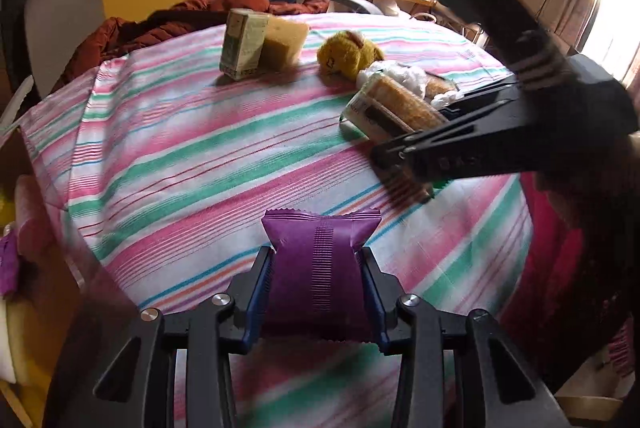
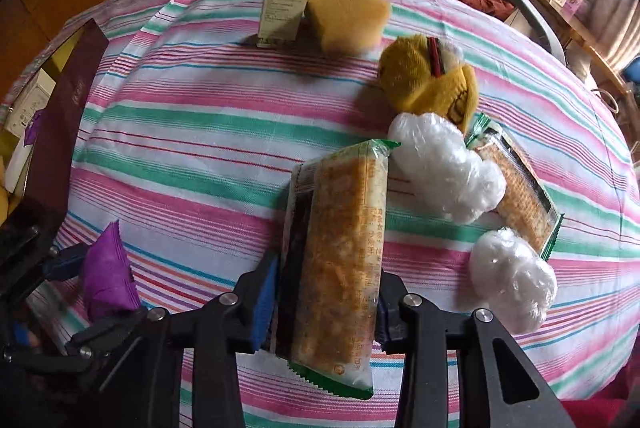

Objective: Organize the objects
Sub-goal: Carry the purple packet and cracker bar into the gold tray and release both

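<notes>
A purple snack packet (image 1: pixel 320 280) sits between the blue pads of my left gripper (image 1: pixel 318 258), which is shut on it just above the striped tablecloth (image 1: pixel 180 156). The right wrist view catches the same purple packet (image 2: pixel 108 268) at its lower left. My right gripper (image 2: pixel 328 272) points steeply down with its pads pressed on both long sides of a green-edged cracker packet (image 2: pixel 344 220), which lies along the fingers. From the left wrist view, the right gripper (image 1: pixel 400 160) reaches in from the right over that cracker packet (image 1: pixel 396 108).
A small carton (image 2: pixel 286 4) stands beside a yellow sponge (image 2: pixel 346 12) at the far side. A yellow plush toy (image 2: pixel 428 80), two wads of clear plastic (image 2: pixel 444 168) and a second cracker packet (image 2: pixel 520 196) lie at the right. A dark maroon box (image 2: pixel 64 120) stands off the left edge.
</notes>
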Motion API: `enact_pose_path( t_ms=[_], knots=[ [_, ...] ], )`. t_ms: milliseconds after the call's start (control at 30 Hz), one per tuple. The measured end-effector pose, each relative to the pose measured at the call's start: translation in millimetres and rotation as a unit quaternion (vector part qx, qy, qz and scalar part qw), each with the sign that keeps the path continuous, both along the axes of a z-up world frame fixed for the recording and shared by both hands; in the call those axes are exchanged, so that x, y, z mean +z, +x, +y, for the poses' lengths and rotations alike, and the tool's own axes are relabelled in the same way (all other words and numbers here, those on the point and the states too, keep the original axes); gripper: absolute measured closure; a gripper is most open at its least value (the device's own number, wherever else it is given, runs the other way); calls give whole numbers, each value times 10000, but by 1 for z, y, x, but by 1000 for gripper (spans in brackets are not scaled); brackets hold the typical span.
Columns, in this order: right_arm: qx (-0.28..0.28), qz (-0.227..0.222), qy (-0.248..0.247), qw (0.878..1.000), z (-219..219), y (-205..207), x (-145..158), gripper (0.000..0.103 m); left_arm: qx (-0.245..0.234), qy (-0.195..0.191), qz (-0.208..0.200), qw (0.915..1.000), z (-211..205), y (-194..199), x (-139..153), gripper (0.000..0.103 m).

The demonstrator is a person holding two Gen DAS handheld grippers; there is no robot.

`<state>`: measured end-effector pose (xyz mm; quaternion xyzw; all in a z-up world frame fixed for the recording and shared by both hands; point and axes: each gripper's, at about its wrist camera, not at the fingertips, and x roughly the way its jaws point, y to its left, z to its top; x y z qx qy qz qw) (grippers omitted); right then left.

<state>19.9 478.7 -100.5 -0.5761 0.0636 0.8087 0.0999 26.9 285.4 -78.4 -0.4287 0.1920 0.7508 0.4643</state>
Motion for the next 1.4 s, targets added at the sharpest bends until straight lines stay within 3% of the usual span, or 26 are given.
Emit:
enact_pose_path(
  t_ms=[200,300,467,667,767,833,900,933,967,1067,1200,1400],
  knots=[
    [202,314,228,9990,-5,2,11,70,261,380,28,9989,-39,-4,28,61],
    [276,542,240,9979,-9,3,18,83,550,536,73,9970,-63,-11,42,61],
    [276,527,229,9980,-16,-7,18,83,1084,721,18,9915,-100,-28,55,61],
    [218,315,145,9992,-22,-9,8,81,1341,786,75,9878,-119,-34,58,61],
    [136,234,105,9996,-19,-7,4,67,1367,814,96,9872,-127,-35,60,61],
    [110,224,53,9997,-18,-7,3,67,1396,832,102,9866,-132,-35,62,61],
    [116,245,64,9996,-18,-7,4,74,1464,851,92,9855,-139,-37,64,61],
    [161,273,75,9995,-20,-6,5,84,1510,861,96,9847,-143,-38,65,61],
    [198,307,140,9992,-23,-6,6,83,1564,868,108,9838,-148,-39,66,61],
    [257,446,157,9986,-27,-5,12,84,1803,918,174,9792,-169,-45,72,61],
    [233,874,-209,9957,-32,4,31,84,2147,867,258,9725,-196,-57,73,61],
    [708,1371,-661,9858,-92,-5,61,84,2797,704,232,9572,-238,-77,62,61]
  ],
)
